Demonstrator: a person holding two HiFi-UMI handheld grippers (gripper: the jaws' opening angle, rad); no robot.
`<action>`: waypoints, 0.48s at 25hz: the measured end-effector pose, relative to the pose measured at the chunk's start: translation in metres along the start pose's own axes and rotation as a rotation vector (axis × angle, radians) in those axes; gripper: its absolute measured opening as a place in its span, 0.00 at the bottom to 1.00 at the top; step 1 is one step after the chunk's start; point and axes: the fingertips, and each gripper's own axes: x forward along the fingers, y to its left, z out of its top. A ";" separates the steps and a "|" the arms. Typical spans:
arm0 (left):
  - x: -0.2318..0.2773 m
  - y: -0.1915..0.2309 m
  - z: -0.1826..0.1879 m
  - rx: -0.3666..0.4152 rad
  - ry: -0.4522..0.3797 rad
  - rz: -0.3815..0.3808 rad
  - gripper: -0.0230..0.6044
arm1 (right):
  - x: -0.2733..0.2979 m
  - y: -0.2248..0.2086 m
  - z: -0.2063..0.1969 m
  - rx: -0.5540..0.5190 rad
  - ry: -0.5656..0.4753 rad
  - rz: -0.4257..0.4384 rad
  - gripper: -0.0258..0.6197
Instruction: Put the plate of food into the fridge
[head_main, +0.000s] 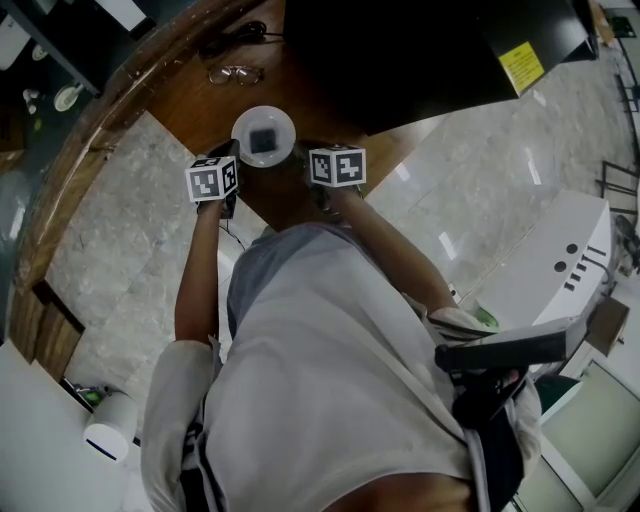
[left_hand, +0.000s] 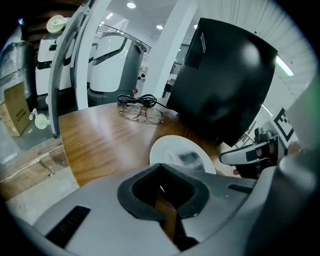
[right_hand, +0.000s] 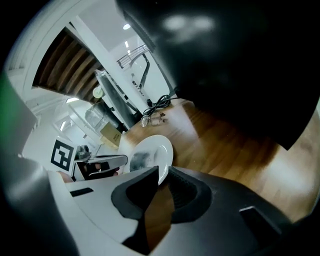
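Plate (head_main: 264, 114) w/ a dark patch of food (head_main: 263, 139) in the middle is at the near edge of the wood table (head_main: 180, 100), just in front of a big black box (head_main: 420, 50) w/ a yellow sticker (head_main: 521, 66). Can't tell if the plate rests on the wood or hangs just above it.

L gripper (left_hand: 160, 166) is at the plate's left rim. Its jaws are drawn together at the tips, w/ a thin white sliver in the slit btwn them, so they look pinched on the rim. R gripper (right_hand: 163, 173) is at the opposite rim — the white edge runs straight into the narrow gap btwn its jaws and fills it, both pads against it. Both grippers point down at a slant, marker cubes on top, approx. level w/ each other on either side of the plate.

Farther back on the table are a pair of glasses (head_main: 237, 74) and, beyond them, a coiled black cable (head_main: 235, 38) — both well apart from the plate.
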 end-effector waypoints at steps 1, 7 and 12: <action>0.001 0.000 0.001 -0.002 -0.004 -0.004 0.07 | 0.003 -0.002 -0.001 0.027 0.006 0.007 0.13; 0.002 0.001 0.003 -0.018 -0.026 -0.036 0.07 | 0.014 -0.010 -0.007 0.137 0.024 0.023 0.22; 0.003 0.005 0.005 -0.014 -0.027 -0.040 0.07 | 0.023 -0.006 -0.009 0.230 0.022 0.073 0.22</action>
